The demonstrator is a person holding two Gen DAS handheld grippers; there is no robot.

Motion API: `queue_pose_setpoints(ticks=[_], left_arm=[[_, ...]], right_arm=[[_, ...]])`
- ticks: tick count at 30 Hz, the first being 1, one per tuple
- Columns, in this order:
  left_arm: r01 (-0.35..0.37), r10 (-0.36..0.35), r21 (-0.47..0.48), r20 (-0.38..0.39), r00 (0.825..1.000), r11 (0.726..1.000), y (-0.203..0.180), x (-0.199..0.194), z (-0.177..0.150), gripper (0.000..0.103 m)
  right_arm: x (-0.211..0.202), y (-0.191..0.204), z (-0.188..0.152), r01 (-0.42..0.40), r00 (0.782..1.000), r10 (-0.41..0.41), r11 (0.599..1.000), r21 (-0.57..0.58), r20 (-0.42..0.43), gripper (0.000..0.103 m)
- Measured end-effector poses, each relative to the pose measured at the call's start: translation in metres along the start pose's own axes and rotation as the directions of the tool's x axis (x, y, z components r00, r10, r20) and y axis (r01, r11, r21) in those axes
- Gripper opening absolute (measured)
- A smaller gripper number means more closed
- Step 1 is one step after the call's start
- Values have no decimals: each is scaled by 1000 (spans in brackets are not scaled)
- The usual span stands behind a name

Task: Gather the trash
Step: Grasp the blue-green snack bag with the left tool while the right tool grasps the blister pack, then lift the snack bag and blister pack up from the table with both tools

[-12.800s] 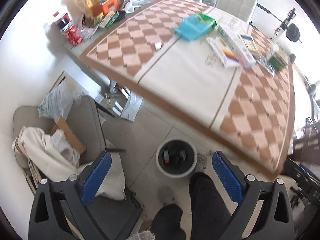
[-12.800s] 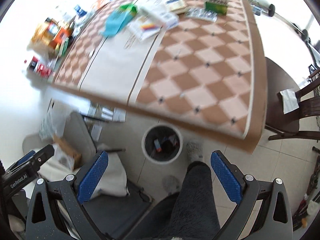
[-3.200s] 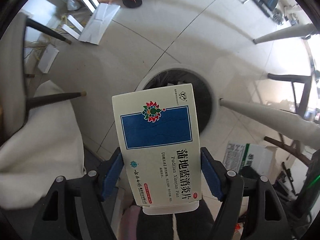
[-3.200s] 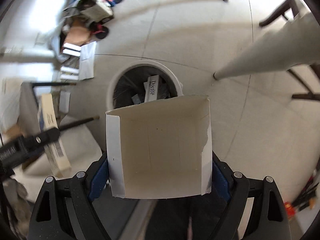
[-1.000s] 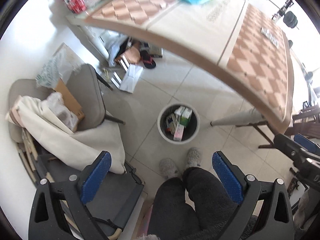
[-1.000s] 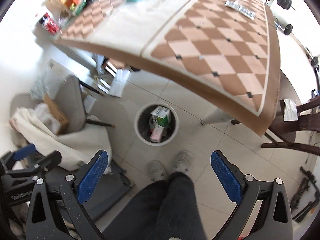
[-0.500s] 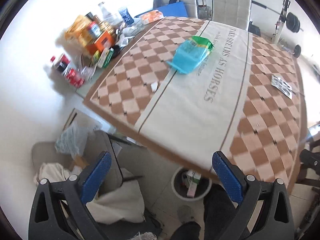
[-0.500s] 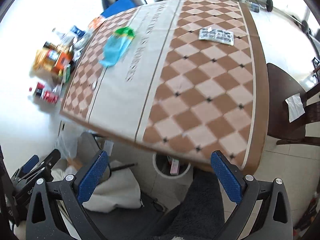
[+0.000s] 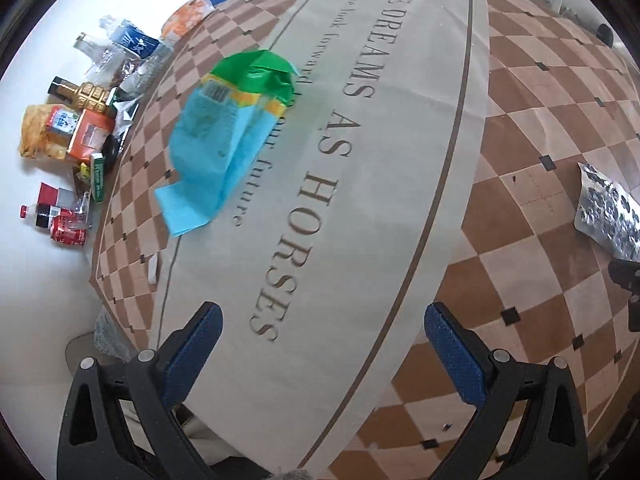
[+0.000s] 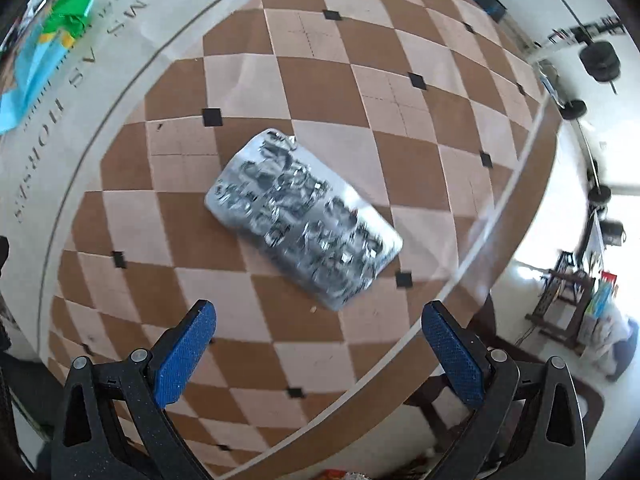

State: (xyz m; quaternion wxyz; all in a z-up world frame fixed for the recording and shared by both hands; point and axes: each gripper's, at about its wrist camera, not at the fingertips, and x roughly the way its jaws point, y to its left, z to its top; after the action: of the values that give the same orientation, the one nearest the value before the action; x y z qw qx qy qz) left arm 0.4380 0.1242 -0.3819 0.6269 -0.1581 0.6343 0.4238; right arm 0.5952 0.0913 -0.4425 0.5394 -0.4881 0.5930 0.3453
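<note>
The silver blister pack point(image 9: 608, 216) is cut off at the left wrist view's edge and motion-blurred in the right's point(image 10: 304, 220).

Both views are brightly lit by daylight. In the right wrist view the far right is blown out to white around a window area, and the foil blister pack point(image 10: 303, 220) is smeared by motion blur. Strong fisheye bulging is seen on the tablecloth point(image 9: 520, 160), with dark vignetting at every corner. Soft shadows are cast beside the blue-green bag point(image 9: 224, 136).
</note>
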Motion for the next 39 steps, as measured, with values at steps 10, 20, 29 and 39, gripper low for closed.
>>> queue_pose_setpoints(ticks=[10, 20, 29, 39], left_arm=[[14, -14, -3, -49, 999, 1000, -1, 22, 40, 103], [-26, 24, 119, 21, 999, 992, 96, 22, 81, 103], [66, -54, 352, -44, 998, 934, 117, 66, 115, 103], [313, -273, 302, -167, 947, 901, 98, 96, 135, 90]], right_arm=[[13, -18, 30, -137, 990, 137, 990, 25, 19, 75], [-6, 11, 58, -412, 911, 375, 854, 317, 174, 69], [-17, 21, 111, -408, 913, 383, 868, 284, 140, 68], [-12, 45, 130, -388, 921, 374, 878, 280, 105, 68]])
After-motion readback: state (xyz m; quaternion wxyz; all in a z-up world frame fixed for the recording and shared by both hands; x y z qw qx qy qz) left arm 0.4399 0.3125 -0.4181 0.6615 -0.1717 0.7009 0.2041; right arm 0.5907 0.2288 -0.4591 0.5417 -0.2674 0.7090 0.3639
